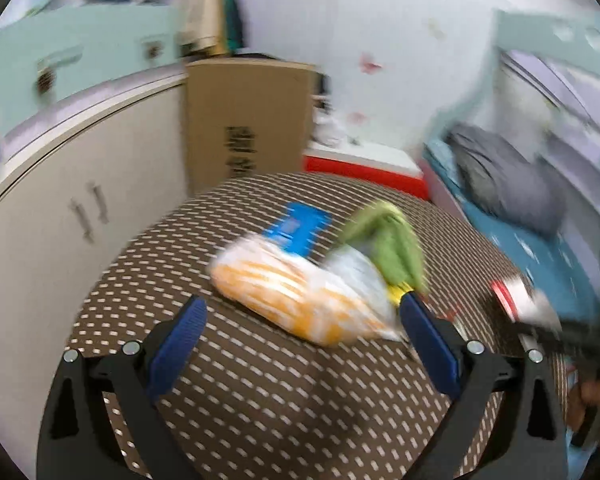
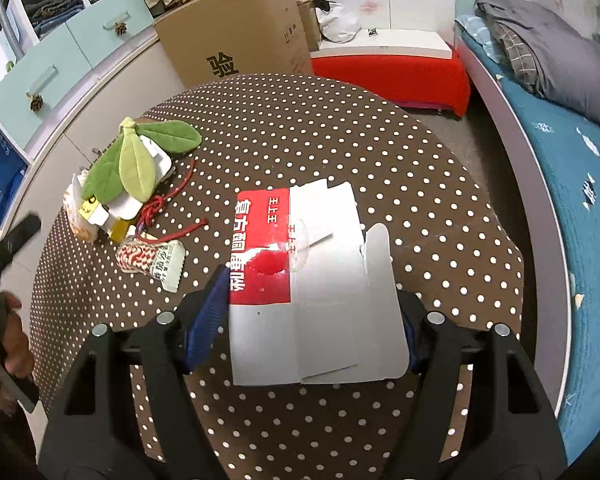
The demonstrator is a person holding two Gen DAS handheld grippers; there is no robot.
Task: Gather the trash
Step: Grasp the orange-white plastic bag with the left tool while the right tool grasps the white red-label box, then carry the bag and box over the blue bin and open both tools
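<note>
- Trash lies scattered on a round counter (image 2: 380, 128) covered in a brown cloth with white dots.
- Right claw (image 2: 312, 312) has a flattened red-and-white carton (image 2: 300, 280) between its blue pads; the left pad sits against the carton's left edge and the right pad against its right edge, so the claw grips the carton across its width.
- The carton lies flat on the cloth near the counter's near edge, its red panel with white characters facing up and a bit of clear plastic (image 2: 298, 250) resting on top.
- Left claw (image 1: 304, 328) stands wide open above the cloth, with nothing pressed between its pads; the view from it is blurred.
- An orange-and-white plastic packet (image 1: 296, 300) lies just ahead of the left claw, and its right end is close to, or touching, the right pad; the blur does not let me tell which.
- A green leaf-shaped plush (image 2: 136, 160) rests on a small heap of wrappers and card at the counter's left side in the right wrist view, with a red cord (image 2: 172, 208) trailing from it.
- A red-and-white patterned sachet (image 2: 152, 260) lies just beside that heap, nearer the camera.
- A blue card (image 1: 296, 228) lies behind the orange packet.
- A cardboard box (image 2: 236, 32) stands on the floor past the counter's far edge, and a bed with a blue cover (image 2: 560, 160) runs along the right.
</note>
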